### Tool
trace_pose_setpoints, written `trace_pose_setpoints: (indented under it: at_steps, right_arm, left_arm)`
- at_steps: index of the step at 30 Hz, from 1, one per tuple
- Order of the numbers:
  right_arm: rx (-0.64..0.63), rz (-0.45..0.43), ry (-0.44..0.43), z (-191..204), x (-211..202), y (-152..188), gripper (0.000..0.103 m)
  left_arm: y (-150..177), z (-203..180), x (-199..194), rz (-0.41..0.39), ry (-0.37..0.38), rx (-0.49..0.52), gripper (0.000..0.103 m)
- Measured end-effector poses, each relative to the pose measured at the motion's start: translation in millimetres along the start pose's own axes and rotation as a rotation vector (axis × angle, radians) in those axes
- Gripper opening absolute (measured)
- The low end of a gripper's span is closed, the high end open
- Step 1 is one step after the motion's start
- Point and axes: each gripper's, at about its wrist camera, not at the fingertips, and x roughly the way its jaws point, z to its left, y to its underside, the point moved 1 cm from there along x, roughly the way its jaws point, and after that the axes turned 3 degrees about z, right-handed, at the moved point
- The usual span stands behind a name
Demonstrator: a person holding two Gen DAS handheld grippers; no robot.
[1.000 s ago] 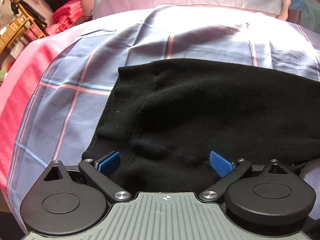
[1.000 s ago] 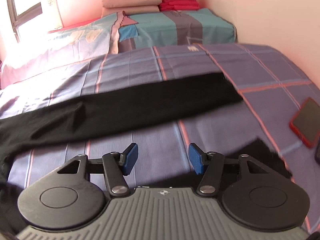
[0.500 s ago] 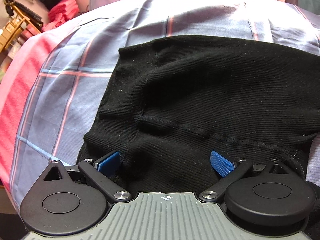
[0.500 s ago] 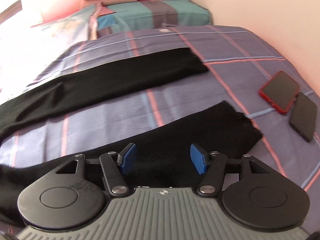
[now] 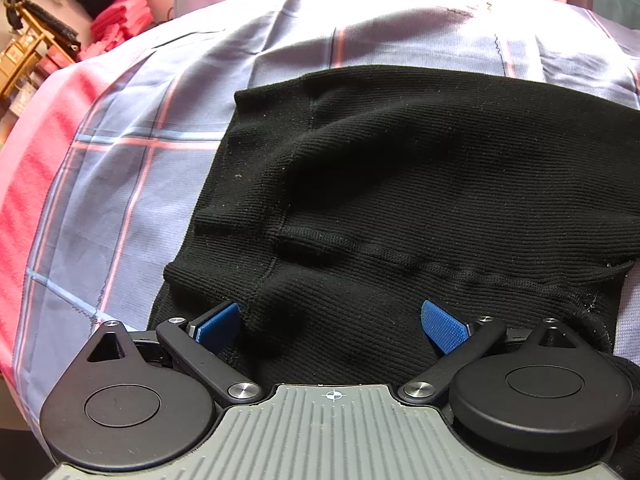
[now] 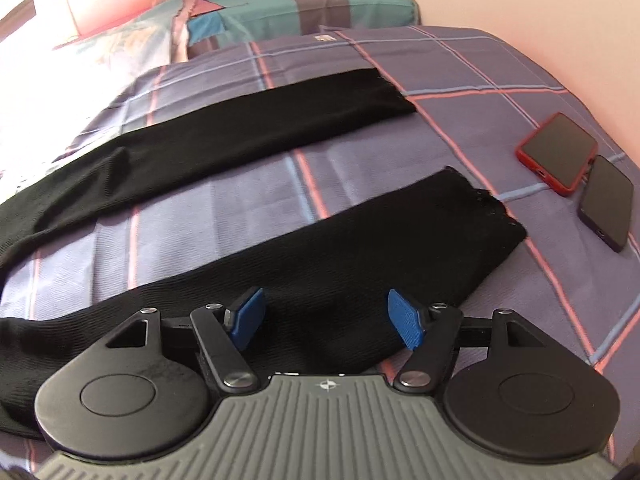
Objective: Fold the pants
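Black ribbed pants (image 5: pixel 420 184) lie spread on a plaid bedsheet. The left wrist view looks down on the waist end, rumpled with a seam running across it. My left gripper (image 5: pixel 330 324) hovers over that waist part, open wide, blue pads apart and pressing on nothing. In the right wrist view the two legs run apart: the far leg (image 6: pixel 248 128) and the near leg (image 6: pixel 360 256). My right gripper (image 6: pixel 325 318) stands over the near leg, its jaws opening, the cloth below them and not pinched.
A red-cased phone (image 6: pixel 558 152) and a dark phone (image 6: pixel 606 208) lie on the sheet to the right of the near leg's cuff. Folded bedding (image 6: pixel 304 4) is stacked at the head of the bed. The bed's left edge (image 5: pixel 24 168) drops beside a cluttered shelf.
The right gripper's view swung toward the near leg, which now lies under the jaws, and both phones came into view. Its jaws stand wider. The left gripper barely moved over the waist.
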Motion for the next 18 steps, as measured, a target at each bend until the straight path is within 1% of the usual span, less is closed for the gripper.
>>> trace_pose_setpoints:
  at_steps: [3, 6, 8, 10, 12, 13, 14, 15, 16, 17, 18]
  right_arm:
    - [-0.062, -0.015, -0.043, 20.3, -8.0, 2.3, 0.073]
    - [-0.144, -0.029, -0.119, 49.7, -18.0, 1.6, 0.073]
    - [-0.211, -0.043, -0.184, 72.7, -27.1, 5.2, 0.073]
    - [-0.278, -0.035, -0.273, 96.4, -34.9, 10.1, 0.071]
    - [-0.349, -0.013, -0.378, 118.7, -40.3, 16.9, 0.062]
    - [-0.382, 0.005, -0.421, 127.9, -40.4, 21.1, 0.06]
    - [-0.406, 0.031, -0.451, 135.4, -37.5, 25.1, 0.054]
    - [-0.431, 0.068, -0.46, 141.7, -31.3, 28.8, 0.047]
    - [-0.452, 0.089, -0.426, 145.1, -23.5, 31.7, 0.043]
    - [-0.451, 0.094, -0.35, 143.5, -14.6, 32.2, 0.038]
    - [-0.409, 0.097, -0.284, 134.5, -6.6, 28.0, 0.038]
  left_arm:
    - [0.1, 0.9, -0.5, 0.001, 0.002, -0.001, 0.103]
    - [0.2, 3.4, -2.4, -0.003, -0.001, -0.01, 0.103]
    - [1.6, 6.7, -4.8, -0.009, 0.0, -0.019, 0.103]
    - [4.4, 11.1, -7.3, -0.013, 0.003, -0.028, 0.103]
    - [9.4, 16.9, -8.8, -0.019, 0.007, -0.037, 0.103]
    - [12.4, 20.2, -7.6, -0.017, 0.005, -0.041, 0.103]
    - [15.6, 23.1, -4.7, -0.009, 0.004, -0.045, 0.103]
    - [18.6, 26.1, -0.6, 0.003, 0.007, -0.052, 0.103]
    - [21.2, 29.3, 2.4, 0.009, 0.013, -0.065, 0.103]
    - [23.2, 33.0, 2.9, 0.005, 0.024, -0.083, 0.103]
    - [23.1, 35.9, 2.8, 0.01, 0.035, -0.097, 0.103]
